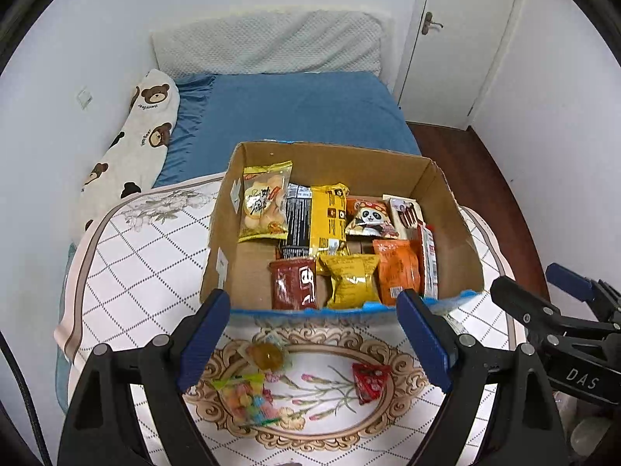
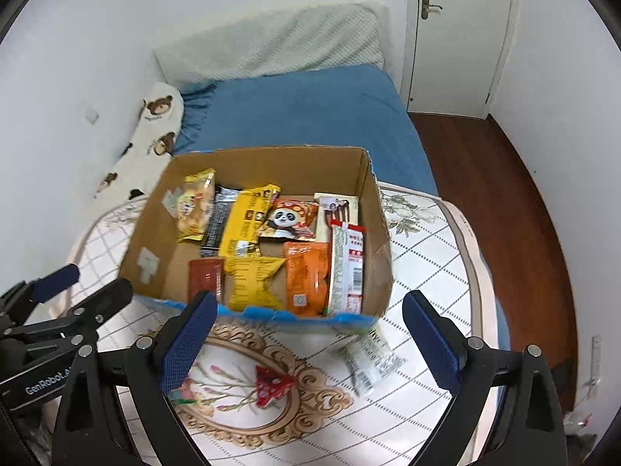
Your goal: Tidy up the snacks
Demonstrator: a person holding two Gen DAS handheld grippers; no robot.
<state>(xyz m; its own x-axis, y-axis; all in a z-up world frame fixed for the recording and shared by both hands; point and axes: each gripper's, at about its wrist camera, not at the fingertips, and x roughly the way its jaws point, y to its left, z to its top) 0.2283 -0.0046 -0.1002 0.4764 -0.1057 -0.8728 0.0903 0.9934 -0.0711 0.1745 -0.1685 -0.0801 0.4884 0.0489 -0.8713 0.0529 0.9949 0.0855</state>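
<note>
Nearest the lens, the left gripper [image 1: 314, 334] stands wide with nothing between its blue pads, and the right gripper [image 2: 310, 339] beside it is just as wide and just as empty, both tilted down toward the bed. Under them, on the quilted white mat [image 1: 128, 256] with its ornate oval print, lie the snacks not yet sorted: a clear packet of amber candy [image 1: 268, 355], a bag of multicoloured sweets [image 1: 248, 400], a small red packet [image 1: 370, 382], and, in the right wrist view, a clear white-printed wrapper [image 2: 368, 357] just beside the box's near right corner. The cardboard box [image 1: 454, 233] sits at the mat's far edge with its blue-taped rim toward the grippers, probably so packets can be dropped in over the low near wall. Inside, the packets are lined up roughly in two rows: a pale-yellow cracker bag [image 1: 266, 202], a black bar, a yellow bar and a panda pouch [image 1: 368, 219] at the back, and a brown packet, a yellow pouch [image 1: 351, 281] and an orange pouch [image 1: 398, 272] in front. The bare floor at the near left of the box looks like the natural spot for the loose ones.
</note>
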